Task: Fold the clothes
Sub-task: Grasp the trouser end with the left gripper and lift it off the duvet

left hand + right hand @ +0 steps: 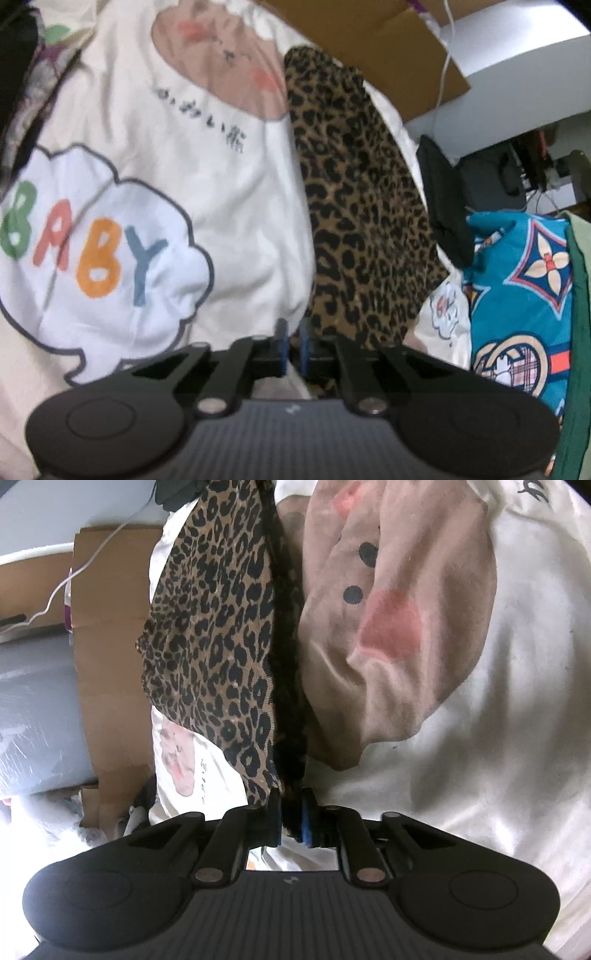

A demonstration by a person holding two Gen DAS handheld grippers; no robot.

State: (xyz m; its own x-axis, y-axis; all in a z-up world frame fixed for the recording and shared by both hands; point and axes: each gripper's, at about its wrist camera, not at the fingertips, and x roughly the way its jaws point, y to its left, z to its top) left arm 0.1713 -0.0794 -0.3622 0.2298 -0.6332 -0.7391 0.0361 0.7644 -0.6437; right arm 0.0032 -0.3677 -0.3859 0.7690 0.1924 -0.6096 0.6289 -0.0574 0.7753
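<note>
A leopard-print garment (pixel 362 206) is stretched between my two grippers over a cream sheet (pixel 221 229) printed with a bear face and the word BABY. My left gripper (pixel 293 347) is shut on one end of the garment. In the right wrist view the same leopard-print garment (pixel 221 627) hangs folded lengthwise, its dark inner side facing the sheet (pixel 498 701). My right gripper (pixel 291 823) is shut on its other end, the cloth pinched between the blue pads (pixel 306 829).
A teal patterned cloth (pixel 517 295) and a green cloth (pixel 580 332) lie at the right. A black item (pixel 443 206) sits behind the garment. A cardboard box (pixel 110 627) with a white cable (pixel 74 576) stands left of the sheet.
</note>
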